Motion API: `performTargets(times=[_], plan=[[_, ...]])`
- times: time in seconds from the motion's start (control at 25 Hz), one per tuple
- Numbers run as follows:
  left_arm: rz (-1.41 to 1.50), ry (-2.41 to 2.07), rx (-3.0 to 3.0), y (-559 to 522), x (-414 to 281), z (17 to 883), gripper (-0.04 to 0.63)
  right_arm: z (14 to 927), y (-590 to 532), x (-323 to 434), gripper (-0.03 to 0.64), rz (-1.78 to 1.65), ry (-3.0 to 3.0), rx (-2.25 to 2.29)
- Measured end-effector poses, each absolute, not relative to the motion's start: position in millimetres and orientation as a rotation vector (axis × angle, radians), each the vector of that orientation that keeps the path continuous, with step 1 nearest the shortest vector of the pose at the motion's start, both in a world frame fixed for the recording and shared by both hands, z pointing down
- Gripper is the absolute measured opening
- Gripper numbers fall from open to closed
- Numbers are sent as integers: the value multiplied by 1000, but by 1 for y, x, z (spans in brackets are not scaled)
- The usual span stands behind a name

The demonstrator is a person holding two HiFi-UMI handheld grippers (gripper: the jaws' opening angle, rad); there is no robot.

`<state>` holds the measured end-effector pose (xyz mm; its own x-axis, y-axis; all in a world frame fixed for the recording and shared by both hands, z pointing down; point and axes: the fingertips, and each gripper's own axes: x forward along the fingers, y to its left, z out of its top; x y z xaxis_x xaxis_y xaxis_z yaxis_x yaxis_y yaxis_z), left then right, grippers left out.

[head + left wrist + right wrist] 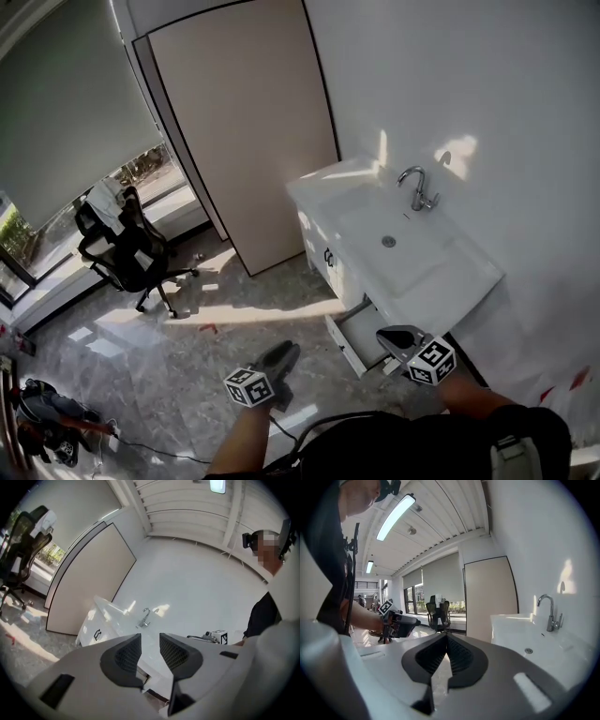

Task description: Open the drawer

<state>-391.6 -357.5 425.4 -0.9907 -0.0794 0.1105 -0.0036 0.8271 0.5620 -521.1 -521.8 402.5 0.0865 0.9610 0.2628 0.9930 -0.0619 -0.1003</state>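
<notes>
two grippers (289,351) (386,336), one drawer (349,336), one faucet (418,189), one chair (127,246)

White wall (450,75); grey glossy tiled floor (187,366), sunlit in patches. Black office chair (127,248) near window (141,169), roller blind (66,122) partly lowered.

Hard daylight is pouring in from the windows (19,239) at the left of my head view. It lays bright bars on the glossy floor (234,314) and blows the sink top (422,262) out to near white. Two sun patches sit on the wall (525,112) by the tap (417,187). The office chair (127,248) is nearly a silhouette, and the drawer (361,323) lies in shade. Both gripper views bow hard, with black corners. A ceiling strip light (396,515) glares, and the right gripper (446,641) looks soft up close.
</notes>
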Motion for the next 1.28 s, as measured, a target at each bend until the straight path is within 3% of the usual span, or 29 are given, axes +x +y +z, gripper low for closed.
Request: performTargets(times=[0.48,0.64,0.96,1.28], plan=[[-547,-3143,151,-374,-406,271,121,265,-512,-570,-2,-73,-2074,-2158],[-457,-3190,102,-372,-404,235,77,226,-511,-579,-2,-32,-2093,-2182],[-356,-3261,23,-367,-396,188,2,171,-506,-590,-2,51,-2123,-2224],[-315,-3254,-42,-364,-397,177,2,167,-497,-592,-2,87,-2075,-2228]])
